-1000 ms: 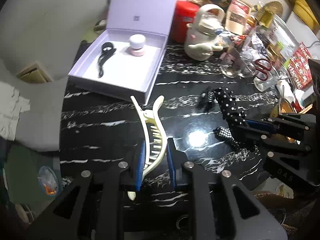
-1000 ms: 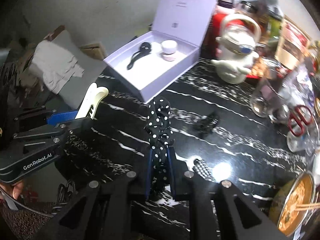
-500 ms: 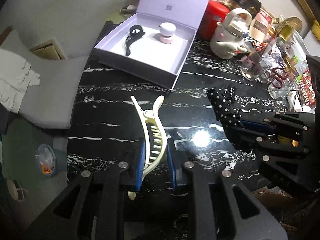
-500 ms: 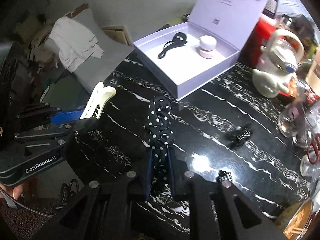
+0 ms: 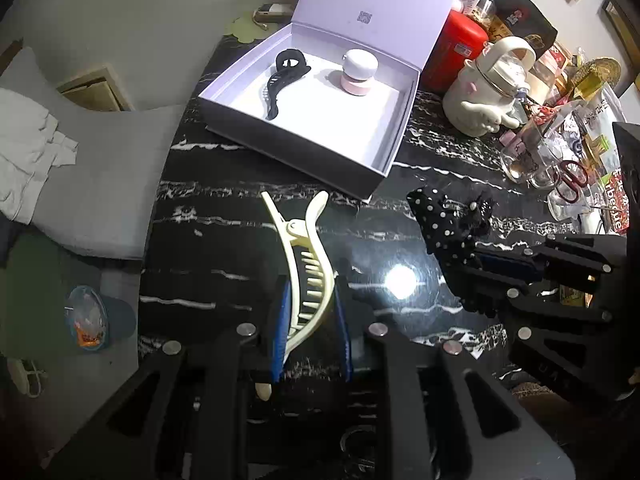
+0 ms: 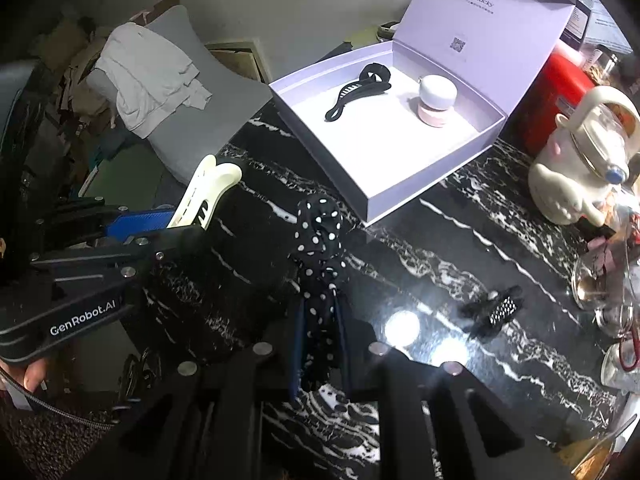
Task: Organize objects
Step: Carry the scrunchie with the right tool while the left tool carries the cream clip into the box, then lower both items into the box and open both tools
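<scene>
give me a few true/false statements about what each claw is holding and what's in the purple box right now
1. The left claw is shut on the cream hair clip. True.
2. The right claw holds a red pair of scissors. False: it is shut on the polka-dot scrunchie.
3. The purple box stands open, lid raised. True.
4. The box is empty. False: a black hair clip and a small white and pink jar lie inside.
5. A small black hair accessory lies on the black marble table, outside the box. True.
</scene>
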Tool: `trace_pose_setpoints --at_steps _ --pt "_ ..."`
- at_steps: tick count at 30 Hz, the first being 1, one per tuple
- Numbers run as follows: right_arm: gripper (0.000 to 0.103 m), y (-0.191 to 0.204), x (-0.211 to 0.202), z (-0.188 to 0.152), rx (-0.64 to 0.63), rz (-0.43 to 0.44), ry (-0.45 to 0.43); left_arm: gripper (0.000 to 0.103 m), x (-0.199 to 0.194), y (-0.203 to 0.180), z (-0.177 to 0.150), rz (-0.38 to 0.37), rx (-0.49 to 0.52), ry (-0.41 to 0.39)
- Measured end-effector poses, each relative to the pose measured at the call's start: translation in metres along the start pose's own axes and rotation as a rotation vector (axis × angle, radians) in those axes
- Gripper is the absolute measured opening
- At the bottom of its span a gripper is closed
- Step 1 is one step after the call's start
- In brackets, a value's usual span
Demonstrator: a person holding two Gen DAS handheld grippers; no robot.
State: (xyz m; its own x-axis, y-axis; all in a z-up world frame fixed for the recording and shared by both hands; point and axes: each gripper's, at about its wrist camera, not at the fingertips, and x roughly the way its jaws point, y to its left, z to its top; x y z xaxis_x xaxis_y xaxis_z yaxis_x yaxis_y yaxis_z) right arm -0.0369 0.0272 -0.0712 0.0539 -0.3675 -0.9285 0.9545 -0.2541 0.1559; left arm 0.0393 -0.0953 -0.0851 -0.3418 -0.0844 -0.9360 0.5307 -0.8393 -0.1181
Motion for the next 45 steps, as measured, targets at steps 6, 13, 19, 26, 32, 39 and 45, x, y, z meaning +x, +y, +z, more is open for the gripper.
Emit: trace_pose_setpoints --at_steps 6,13,19,26,32,39,45 --pt "0.014 -0.009 0.007 0.017 0.008 -0.008 0.000 0.019 0.010 0.002 0.024 -0.006 0.021 0.006" --pt "0.014 -0.024 0.016 0.038 0.032 -0.008 0.001 0.019 0.026 0.004 0.052 -0.011 0.048 0.018" --pt "0.014 -0.041 0.029 0.057 0.059 -0.007 0.007 0.019 0.042 0.005 0.076 -0.018 0.066 0.034" --pt "0.014 -0.062 0.044 0.083 0.091 -0.001 0.010 0.019 0.060 0.009 0.109 -0.030 0.079 0.040" --pt "0.014 -0.079 0.058 0.106 0.121 0.002 -0.001 0.019 0.079 0.013 0.138 -0.043 0.085 0.040" --pt "0.014 -0.098 0.082 0.131 0.167 0.018 -0.007 0.019 0.106 0.015 0.163 -0.046 0.094 0.049" --pt "0.014 -0.109 0.101 0.148 0.191 0.034 -0.013 0.019 0.127 0.016 0.179 -0.058 0.096 0.050"
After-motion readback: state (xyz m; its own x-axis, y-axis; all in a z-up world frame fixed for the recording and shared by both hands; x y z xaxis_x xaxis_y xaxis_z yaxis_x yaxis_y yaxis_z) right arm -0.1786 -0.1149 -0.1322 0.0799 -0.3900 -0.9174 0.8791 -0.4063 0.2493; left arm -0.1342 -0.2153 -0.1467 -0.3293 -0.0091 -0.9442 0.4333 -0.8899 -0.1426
